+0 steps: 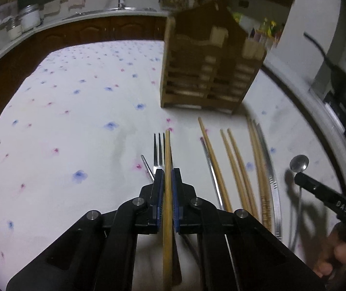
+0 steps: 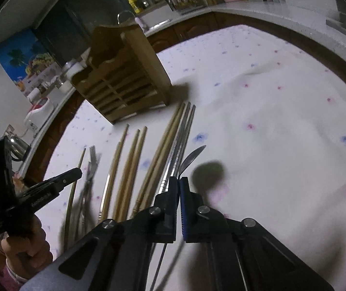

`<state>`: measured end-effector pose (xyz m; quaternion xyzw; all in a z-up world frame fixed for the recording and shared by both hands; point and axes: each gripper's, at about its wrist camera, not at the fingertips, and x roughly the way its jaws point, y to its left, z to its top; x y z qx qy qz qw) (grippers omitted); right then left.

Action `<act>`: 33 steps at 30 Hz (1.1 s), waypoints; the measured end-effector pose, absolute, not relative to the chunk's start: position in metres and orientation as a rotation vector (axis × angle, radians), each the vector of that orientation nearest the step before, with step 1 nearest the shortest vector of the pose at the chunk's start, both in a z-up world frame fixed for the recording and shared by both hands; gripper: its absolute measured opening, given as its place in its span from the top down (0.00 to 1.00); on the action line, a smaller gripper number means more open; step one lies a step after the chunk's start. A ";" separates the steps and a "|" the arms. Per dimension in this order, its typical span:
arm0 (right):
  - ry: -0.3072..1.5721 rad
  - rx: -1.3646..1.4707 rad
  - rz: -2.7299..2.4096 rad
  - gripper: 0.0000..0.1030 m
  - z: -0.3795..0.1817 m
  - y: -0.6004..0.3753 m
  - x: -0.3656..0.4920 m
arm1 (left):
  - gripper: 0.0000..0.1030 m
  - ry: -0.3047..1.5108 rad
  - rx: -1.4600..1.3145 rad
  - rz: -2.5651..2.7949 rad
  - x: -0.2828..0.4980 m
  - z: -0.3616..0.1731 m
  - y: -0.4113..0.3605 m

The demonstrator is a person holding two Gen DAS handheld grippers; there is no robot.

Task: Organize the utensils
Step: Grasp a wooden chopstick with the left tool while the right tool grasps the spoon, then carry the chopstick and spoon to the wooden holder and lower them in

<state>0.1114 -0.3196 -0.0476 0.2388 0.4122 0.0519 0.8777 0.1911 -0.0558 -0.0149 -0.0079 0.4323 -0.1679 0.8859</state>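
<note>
My left gripper (image 1: 167,171) is shut on a wooden chopstick (image 1: 167,145) that runs forward between its blue pads. A metal fork (image 1: 159,143) lies on the cloth just under its tips. To the right, my right gripper (image 1: 299,176) is shut on the neck of a metal spoon (image 1: 299,163). In the right wrist view the right gripper (image 2: 179,179) pinches the spoon (image 2: 193,155) just below its bowl, and the left gripper (image 2: 77,172) with its chopstick (image 2: 82,156) is at the left. A slatted wooden utensil holder (image 1: 204,77) (image 2: 124,77) stands beyond.
Several wooden chopsticks (image 1: 236,160) (image 2: 134,160) and metal chopsticks (image 1: 271,169) (image 2: 185,131) lie side by side on the flowered white tablecloth (image 1: 76,121) (image 2: 270,133). A kitchen counter with a sink (image 1: 122,4) and jars (image 1: 28,17) curves behind the table. A person's hand (image 2: 25,249) holds the left gripper.
</note>
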 end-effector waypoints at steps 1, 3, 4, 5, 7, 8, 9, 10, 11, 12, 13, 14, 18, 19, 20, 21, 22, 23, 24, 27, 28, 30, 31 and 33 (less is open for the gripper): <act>0.848 0.498 0.111 0.98 -0.043 -0.320 0.109 | 0.94 0.889 -0.034 -0.353 0.188 -0.010 -0.052; 0.828 0.493 0.113 0.98 -0.035 -0.320 0.106 | 0.94 0.870 -0.058 -0.359 0.182 0.000 -0.046; 0.814 0.490 0.115 0.98 -0.029 -0.320 0.104 | 0.94 0.859 -0.070 -0.361 0.179 0.005 -0.044; 0.804 0.490 0.117 0.98 -0.025 -0.320 0.103 | 0.94 0.846 -0.087 -0.363 0.176 0.011 -0.040; 0.782 0.490 0.121 0.98 -0.016 -0.320 0.101 | 0.94 0.825 -0.114 -0.365 0.172 0.021 -0.034; 0.768 0.488 0.124 0.98 -0.010 -0.319 0.100 | 0.94 0.811 -0.129 -0.367 0.170 0.027 -0.030; 0.756 0.484 0.125 0.98 -0.005 -0.319 0.099 | 0.94 0.800 -0.141 -0.369 0.168 0.031 -0.027; 0.741 0.476 0.127 0.98 0.002 -0.318 0.098 | 0.94 0.785 -0.157 -0.372 0.166 0.038 -0.023; 0.729 0.470 0.128 0.98 0.006 -0.317 0.097 | 0.94 0.774 -0.171 -0.374 0.164 0.043 -0.020; 0.715 0.465 0.130 0.98 0.012 -0.317 0.097 | 0.94 0.758 -0.186 -0.377 0.162 0.049 -0.016; 0.698 0.457 0.132 0.98 0.019 -0.317 0.096 | 0.94 0.743 -0.197 -0.377 0.161 0.054 -0.013; 0.682 0.446 0.132 0.98 0.025 -0.316 0.096 | 0.94 0.725 -0.207 -0.374 0.160 0.060 -0.009; 0.627 0.399 0.130 0.98 0.047 -0.312 0.098 | 0.94 0.671 -0.236 -0.360 0.159 0.076 0.002; 0.614 0.386 0.127 0.98 0.052 -0.310 0.099 | 0.94 0.666 -0.243 -0.358 0.160 0.078 0.004; 0.609 0.380 0.128 0.98 0.054 -0.309 0.100 | 0.94 0.662 -0.250 -0.355 0.161 0.080 0.006; 0.604 0.378 0.131 0.98 0.057 -0.309 0.101 | 0.94 0.659 -0.256 -0.351 0.162 0.081 0.007; 0.603 0.376 0.134 0.98 0.059 -0.308 0.103 | 0.94 0.657 -0.261 -0.349 0.162 0.082 0.008; 0.603 0.374 0.137 0.98 0.060 -0.307 0.106 | 0.94 0.656 -0.265 -0.348 0.164 0.082 0.009; 0.603 0.373 0.139 0.98 0.061 -0.307 0.108 | 0.95 0.656 -0.268 -0.346 0.165 0.082 0.010; 0.605 0.367 0.146 0.98 0.062 -0.305 0.115 | 0.95 0.649 -0.271 -0.344 0.169 0.085 0.011; 0.603 0.366 0.147 0.98 0.062 -0.305 0.116 | 0.95 0.647 -0.273 -0.343 0.170 0.086 0.011; 0.601 0.366 0.148 0.98 0.063 -0.306 0.119 | 0.95 0.638 -0.279 -0.344 0.172 0.088 0.011; 0.599 0.366 0.149 0.98 0.064 -0.307 0.120 | 0.95 0.632 -0.283 -0.346 0.174 0.090 0.011; 0.594 0.364 0.149 0.98 0.066 -0.308 0.123 | 0.95 0.619 -0.291 -0.350 0.177 0.096 0.010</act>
